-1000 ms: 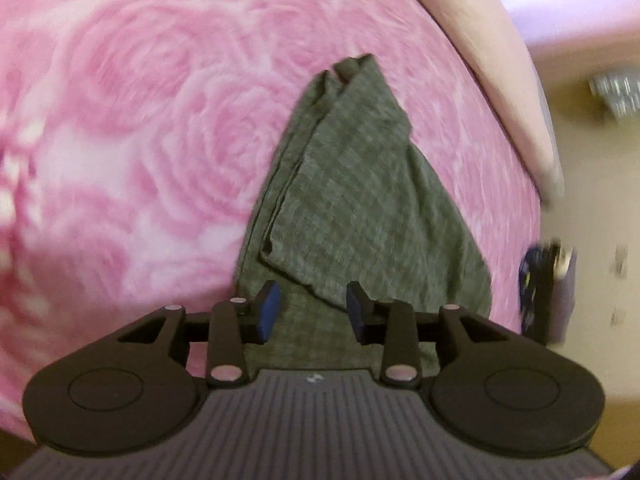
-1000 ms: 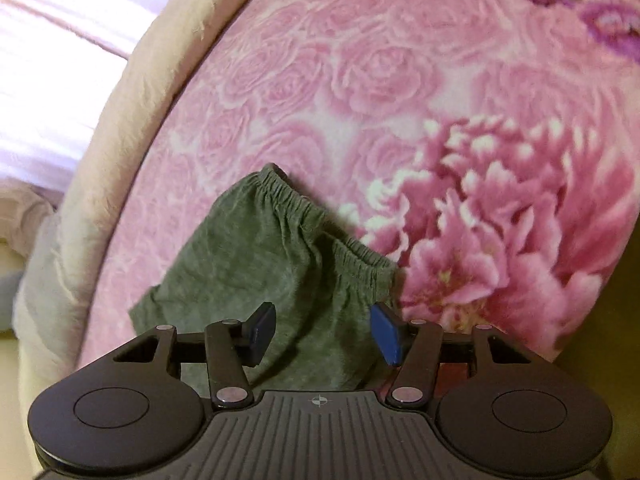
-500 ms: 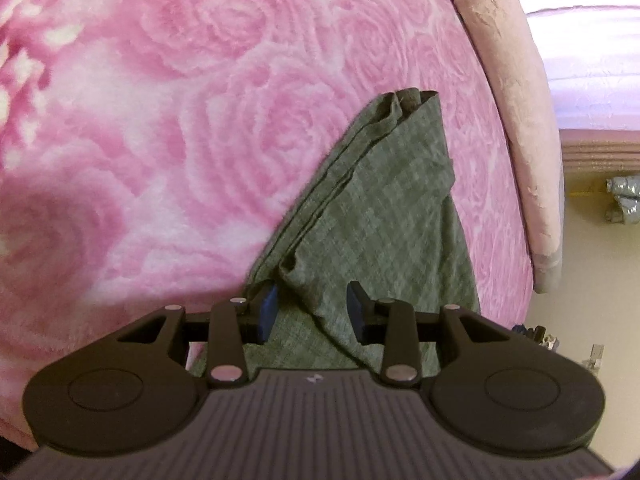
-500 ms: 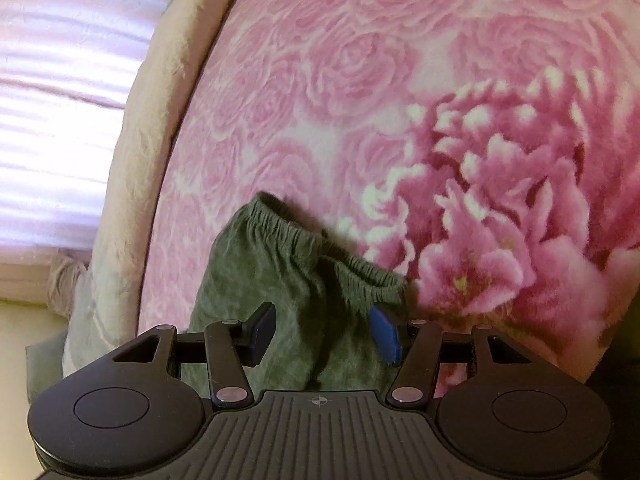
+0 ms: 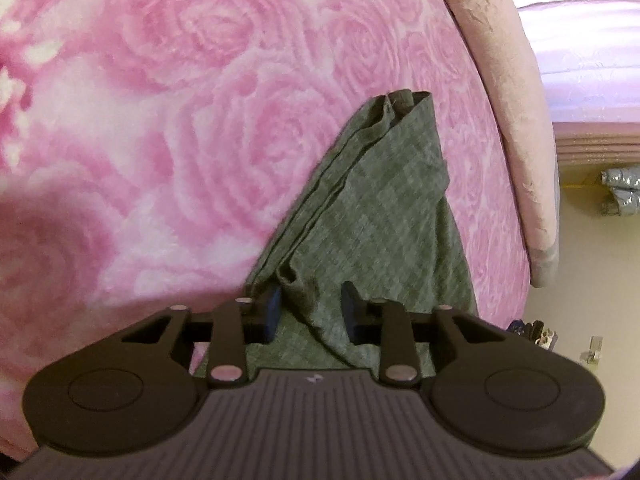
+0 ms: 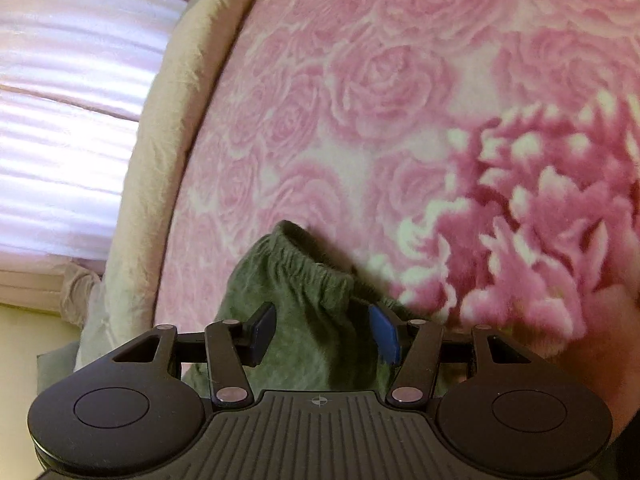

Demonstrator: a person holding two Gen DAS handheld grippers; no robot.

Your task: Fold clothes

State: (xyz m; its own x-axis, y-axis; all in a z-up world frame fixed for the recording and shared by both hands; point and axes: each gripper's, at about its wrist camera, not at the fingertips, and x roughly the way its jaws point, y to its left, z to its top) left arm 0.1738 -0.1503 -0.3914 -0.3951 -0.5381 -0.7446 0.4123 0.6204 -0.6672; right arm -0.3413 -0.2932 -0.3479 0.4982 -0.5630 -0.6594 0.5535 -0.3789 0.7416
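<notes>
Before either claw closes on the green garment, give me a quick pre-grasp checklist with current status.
1. Left claw open: ok, jaws apart.
2. Right claw open: ok, jaws apart.
3. Cloth between left jaws: ok, a raised fold of the green garment sits in the gap.
4. Cloth between right jaws: ok, fabric just below the elastic waistband fills the gap.
5. Garment flat: not ok, layers are bunched and creased along the left edge.
6. Pads touching the pink rose blanket: cannot tell.
</notes>
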